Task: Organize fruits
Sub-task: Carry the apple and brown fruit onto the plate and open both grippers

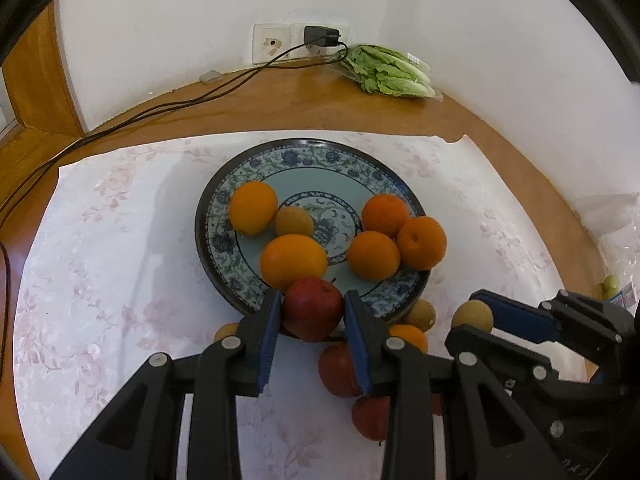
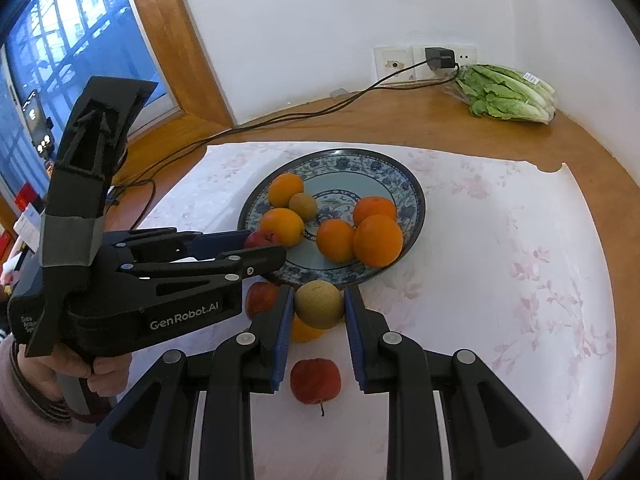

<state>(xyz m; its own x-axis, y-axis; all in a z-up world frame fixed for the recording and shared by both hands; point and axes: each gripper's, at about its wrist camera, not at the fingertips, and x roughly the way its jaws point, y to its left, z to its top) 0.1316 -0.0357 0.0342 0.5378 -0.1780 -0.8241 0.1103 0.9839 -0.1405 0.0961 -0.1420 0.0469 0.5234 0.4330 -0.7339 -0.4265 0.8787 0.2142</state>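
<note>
A blue patterned plate holds several oranges and a small brown fruit. My left gripper is shut on a red apple at the plate's near rim; the apple also shows in the right wrist view. My right gripper is shut on a brown-green round fruit, held above the cloth just in front of the plate. Loose red apples and an orange lie on the cloth.
A white floral cloth covers the wooden table. A bag of lettuce lies at the back by the wall socket, whose black cable runs left. A window is on the left.
</note>
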